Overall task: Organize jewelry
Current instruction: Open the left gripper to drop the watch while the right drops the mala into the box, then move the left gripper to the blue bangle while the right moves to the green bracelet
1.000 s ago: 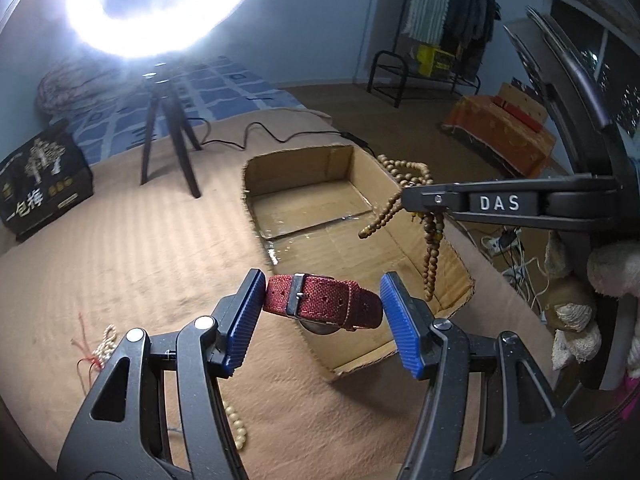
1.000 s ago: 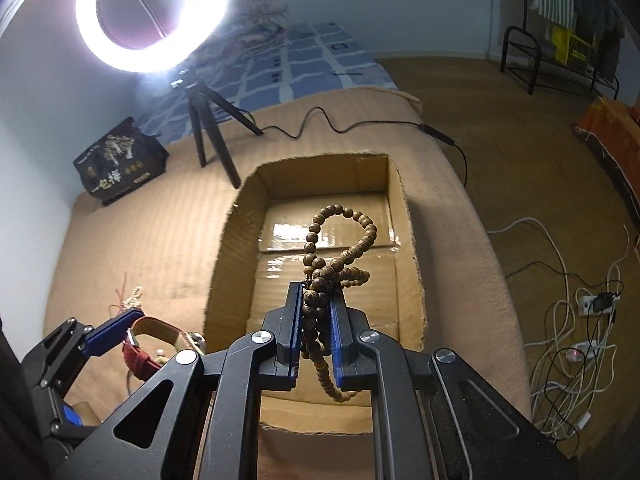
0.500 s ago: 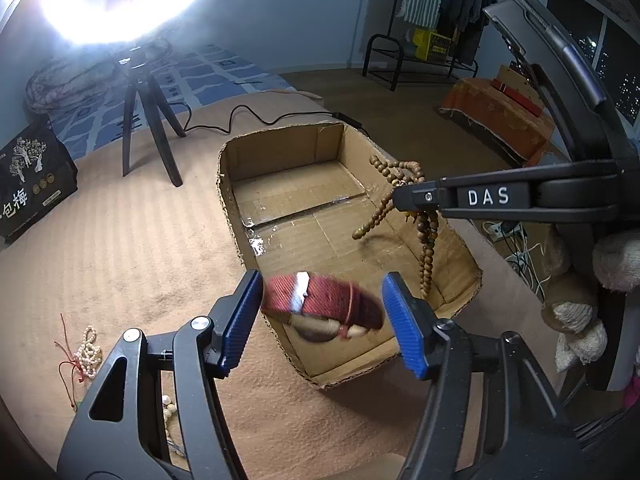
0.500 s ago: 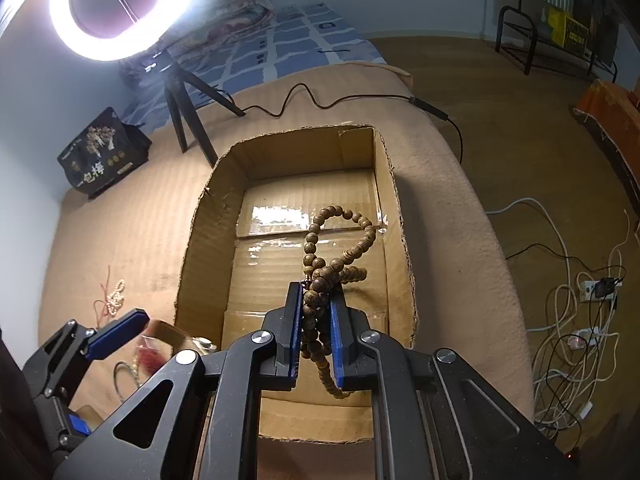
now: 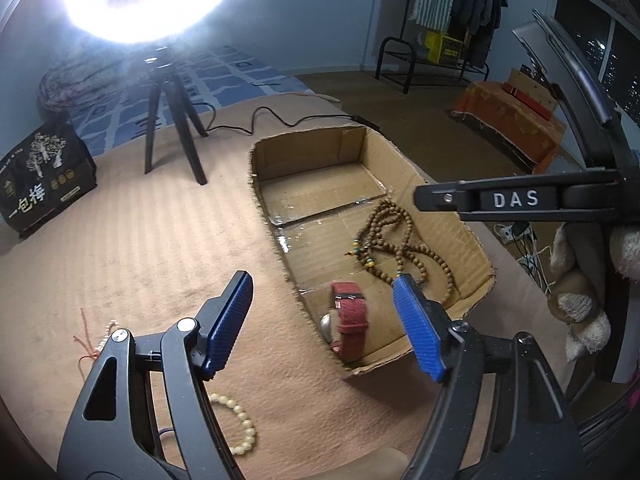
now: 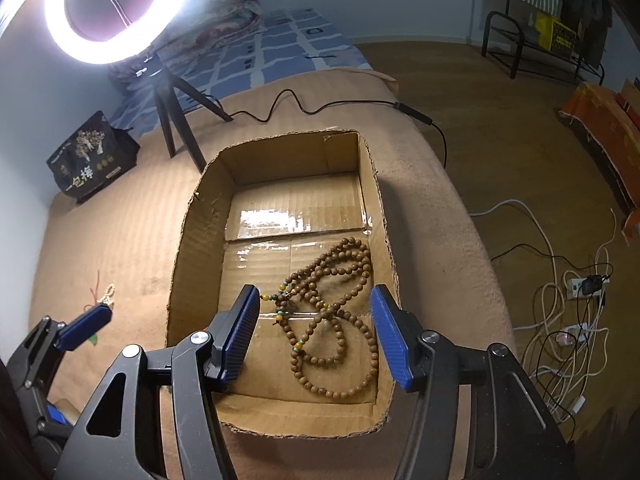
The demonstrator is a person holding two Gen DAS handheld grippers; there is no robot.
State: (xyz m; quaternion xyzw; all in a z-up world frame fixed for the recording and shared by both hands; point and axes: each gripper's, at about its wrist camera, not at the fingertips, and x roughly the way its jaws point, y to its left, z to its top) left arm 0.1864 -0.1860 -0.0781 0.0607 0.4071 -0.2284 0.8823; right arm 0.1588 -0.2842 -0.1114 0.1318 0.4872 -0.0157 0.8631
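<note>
An open cardboard box (image 5: 268, 208) (image 6: 188, 236) lies on the tan bedspread. A red fabric-strap watch (image 5: 349, 316) lies in its near corner in the left wrist view. A brown wooden bead necklace (image 5: 394, 240) (image 6: 332, 312) lies coiled on the box floor. My left gripper (image 5: 324, 324) is open and empty above the box's near edge. My right gripper (image 6: 312, 336) is open and empty above the necklace; its black body (image 5: 516, 200) crosses the left wrist view. A cream bead bracelet (image 5: 240, 424) and a small beaded charm with red cord (image 5: 102, 336) (image 6: 105, 295) lie on the bedspread outside the box.
A ring light on a black tripod (image 5: 172, 116) (image 6: 176, 120) stands behind the box, its cable (image 6: 320, 108) trailing right. A black printed bag (image 5: 40, 184) (image 6: 92, 160) sits at far left. Power strips and cords (image 6: 576, 292) lie on the floor right of the bed.
Both grippers opened. The red watch dropped from my left gripper into the box's near corner. The bead necklace dropped from my right gripper onto the box floor.
</note>
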